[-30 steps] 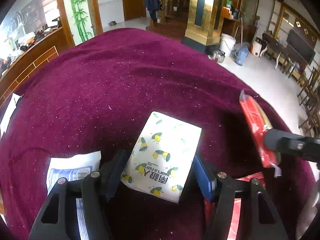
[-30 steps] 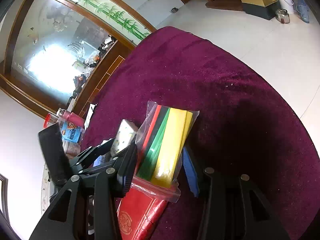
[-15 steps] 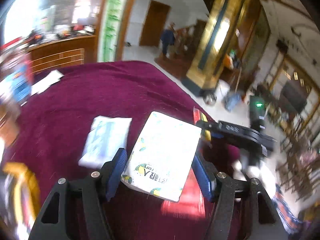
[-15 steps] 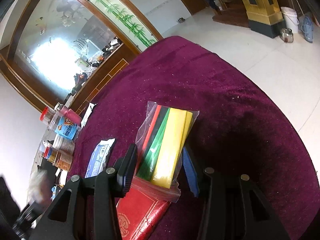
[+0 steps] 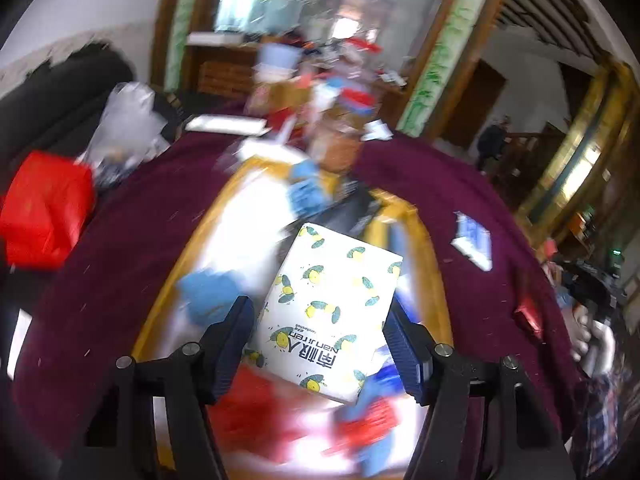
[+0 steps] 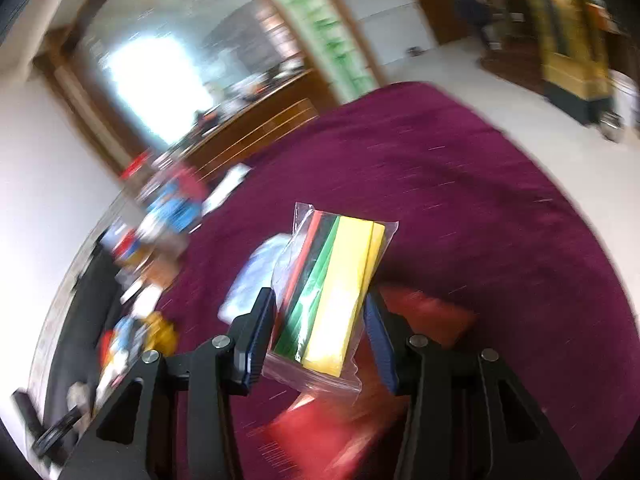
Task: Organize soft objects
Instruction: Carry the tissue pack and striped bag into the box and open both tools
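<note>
Tissue pack [image 5: 330,312] lies lengthwise along left tool [image 5: 320,344].

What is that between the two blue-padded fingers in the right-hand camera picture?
In the right wrist view, a clear plastic bag of red, green and yellow folded sheets sits pinched between the right gripper's fingers.

Left gripper [image 5: 320,340], angled downward, both blue-padded jaws pressed against the sides of a white tissue pack [image 5: 328,312] held lifted between them. Right gripper [image 6: 320,328], likewise angled downward, jaws set narrower and clamped on a clear bag of coloured sheets [image 6: 332,292], its far end projecting beyond the fingertips
</note>
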